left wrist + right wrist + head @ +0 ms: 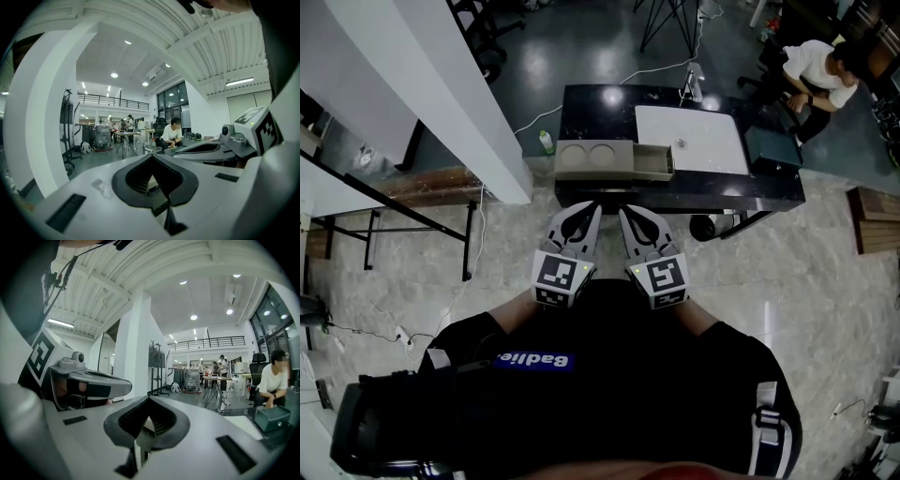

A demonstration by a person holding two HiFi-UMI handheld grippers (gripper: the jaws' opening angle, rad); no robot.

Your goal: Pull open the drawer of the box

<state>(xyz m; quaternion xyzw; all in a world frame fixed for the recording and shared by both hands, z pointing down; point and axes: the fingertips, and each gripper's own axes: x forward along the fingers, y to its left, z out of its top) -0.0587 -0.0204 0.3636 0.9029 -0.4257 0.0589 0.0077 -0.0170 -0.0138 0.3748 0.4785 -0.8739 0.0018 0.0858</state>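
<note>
Both claws were held side by side close to the body, short of the counter (769,192). Left claw (589,214) was shut, empty; right claw (628,216) shut, empty. On the counter's near edge sat the box (593,161), its drawer (653,161) sticking out rightward. A white board (692,139) lay behind.

The beige box (593,160) with two round recesses sits at the dark surface's (600,101) near-left edge. Its drawer (652,160) stands pulled out rightward.

Light was cast by ceiling lamps (114,75), and glare was thrown on the floor (609,67). The gripper views were bent and darkened at the edges.
</note>
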